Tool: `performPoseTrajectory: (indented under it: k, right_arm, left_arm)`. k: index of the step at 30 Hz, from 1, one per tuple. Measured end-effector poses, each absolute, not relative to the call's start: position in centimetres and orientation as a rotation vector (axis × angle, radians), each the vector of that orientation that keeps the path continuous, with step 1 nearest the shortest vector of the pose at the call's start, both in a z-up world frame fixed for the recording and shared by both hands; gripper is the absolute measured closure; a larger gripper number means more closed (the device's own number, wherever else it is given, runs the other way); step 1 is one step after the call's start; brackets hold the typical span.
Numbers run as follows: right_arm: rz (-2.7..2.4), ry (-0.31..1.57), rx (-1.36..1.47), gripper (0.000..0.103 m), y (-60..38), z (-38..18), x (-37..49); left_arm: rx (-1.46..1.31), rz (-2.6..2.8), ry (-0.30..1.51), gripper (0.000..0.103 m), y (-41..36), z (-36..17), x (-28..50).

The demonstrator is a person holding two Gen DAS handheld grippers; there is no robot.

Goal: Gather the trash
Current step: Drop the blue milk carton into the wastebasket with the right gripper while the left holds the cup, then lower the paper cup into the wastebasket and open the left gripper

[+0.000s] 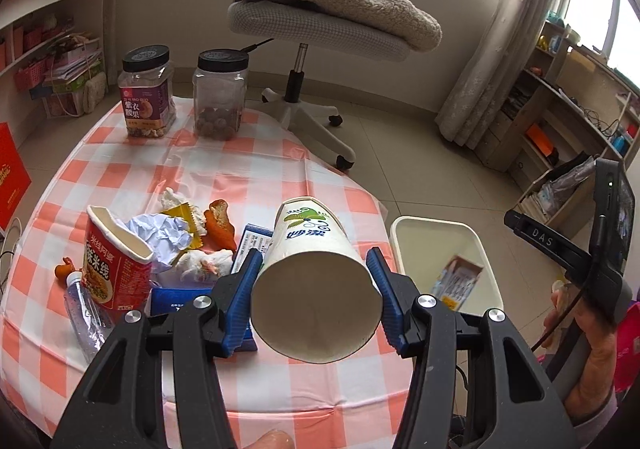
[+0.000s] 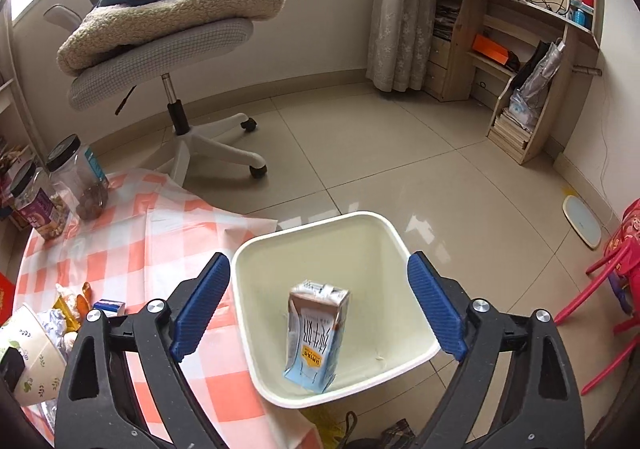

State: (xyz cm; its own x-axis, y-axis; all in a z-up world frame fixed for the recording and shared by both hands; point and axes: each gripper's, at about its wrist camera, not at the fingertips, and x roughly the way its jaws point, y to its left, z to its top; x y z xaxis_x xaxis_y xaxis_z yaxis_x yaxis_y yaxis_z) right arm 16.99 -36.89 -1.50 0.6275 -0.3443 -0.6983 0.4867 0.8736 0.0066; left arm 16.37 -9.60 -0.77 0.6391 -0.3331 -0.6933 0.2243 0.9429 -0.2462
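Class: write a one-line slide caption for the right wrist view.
Open right gripper above the white bin, milk carton inside.

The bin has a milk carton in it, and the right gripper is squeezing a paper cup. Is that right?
Not quite. The left gripper squeezes the paper cup, as the left wrist view shows. The right gripper is open with nothing in it, above the bin, where the milk carton is.
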Motion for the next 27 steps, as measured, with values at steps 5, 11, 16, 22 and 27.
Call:
performPoseTrajectory:
  k: [5,11,16,22,27]
  right_arm:
    - [-0.541,0.711,0.244,0.013,-40.4,-0.6,15.5]
    - [-0.578,0.673,0.322,0.013,-44.3,0.5,13.5]
    - [-0.606,0.657,0.371,0.013,-46.6,0.8,12.5]
    - [-0.636,0.637,0.413,0.013,-48.9,1.0,11.4]
    - [-0.650,0.629,0.440,0.013,-49.9,1.0,10.5]
  left_arm:
    - [-0.109,-0.383,0.827,0.050,-14.7,-0.4,16.6]
    - [-0.101,-0.451,0.853,0.050,-20.7,0.1,17.7]
    - [-0.096,-0.486,0.890,0.050,-25.3,-0.1,18.7]
    - [-0.070,-0.521,0.914,0.048,-30.1,-0.5,19.9]
    - [-0.021,-0.504,0.888,0.034,-31.6,0.1,20.0]
